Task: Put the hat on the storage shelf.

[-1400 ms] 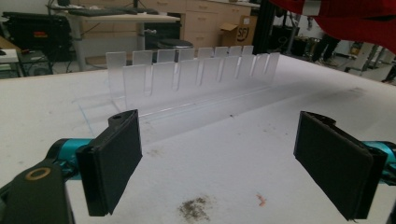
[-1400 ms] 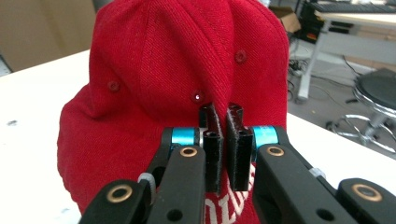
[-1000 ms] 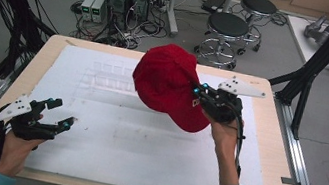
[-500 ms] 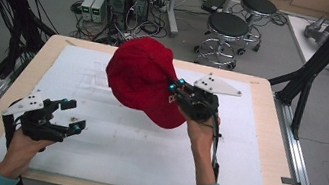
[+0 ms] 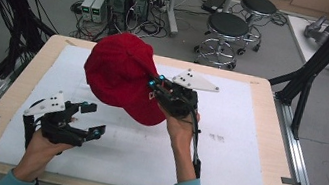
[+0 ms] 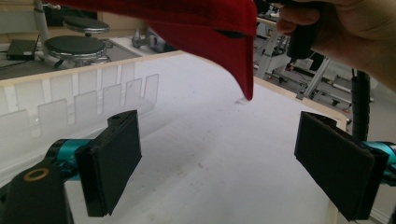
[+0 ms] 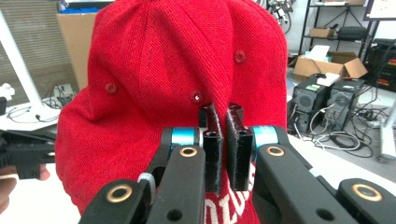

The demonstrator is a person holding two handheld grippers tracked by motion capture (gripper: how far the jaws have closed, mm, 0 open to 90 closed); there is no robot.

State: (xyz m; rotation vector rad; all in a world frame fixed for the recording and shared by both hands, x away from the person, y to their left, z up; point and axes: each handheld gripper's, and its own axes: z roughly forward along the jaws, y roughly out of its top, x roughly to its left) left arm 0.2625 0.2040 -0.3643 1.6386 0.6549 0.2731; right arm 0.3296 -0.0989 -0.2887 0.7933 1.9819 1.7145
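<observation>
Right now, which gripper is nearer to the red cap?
Right. The right gripper is clamped on the red cap's fabric, holding it above the table. The left gripper hangs open below and to the cap's left, apart from it.

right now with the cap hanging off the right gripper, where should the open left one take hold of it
The brim: on the red cap it hangs down stiff and thin, free of the right gripper. The left gripper would probably best rise from below, one pad on each face.

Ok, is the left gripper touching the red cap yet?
Apart. In the left gripper view, the left gripper has its jaws wide open with bare white table between them, and the red cap hangs clear above them.
</observation>
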